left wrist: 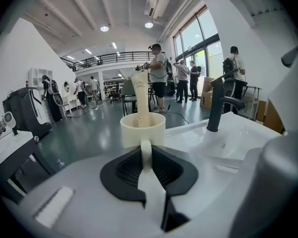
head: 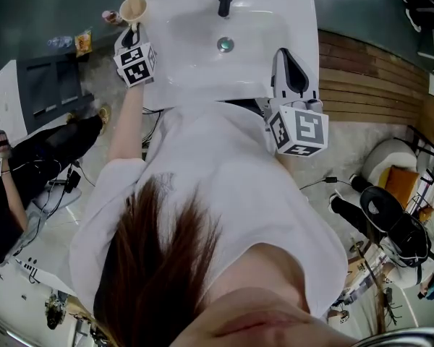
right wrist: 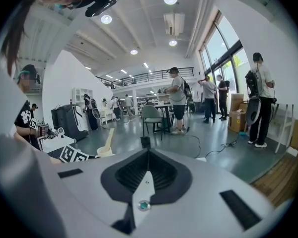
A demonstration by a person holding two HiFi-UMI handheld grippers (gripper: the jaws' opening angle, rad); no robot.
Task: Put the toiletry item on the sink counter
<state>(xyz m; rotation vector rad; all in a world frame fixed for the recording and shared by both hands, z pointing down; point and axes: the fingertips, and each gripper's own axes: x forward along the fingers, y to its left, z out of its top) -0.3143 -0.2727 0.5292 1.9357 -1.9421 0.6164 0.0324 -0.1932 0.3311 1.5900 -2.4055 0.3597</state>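
White sink counter [head: 192,87], glossy grey floor [left wrist: 84,125]

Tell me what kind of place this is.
Probably an open lab or workshop hall, not a bathroom: a lone sink on polished floor, mezzanine railing, tall windows, people standing about.

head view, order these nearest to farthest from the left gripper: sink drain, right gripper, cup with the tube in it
1. cup, far left corner of the sink, its handle in the left gripper.
2. drain, middle of the sink.
3. right gripper, by the sink's right edge.
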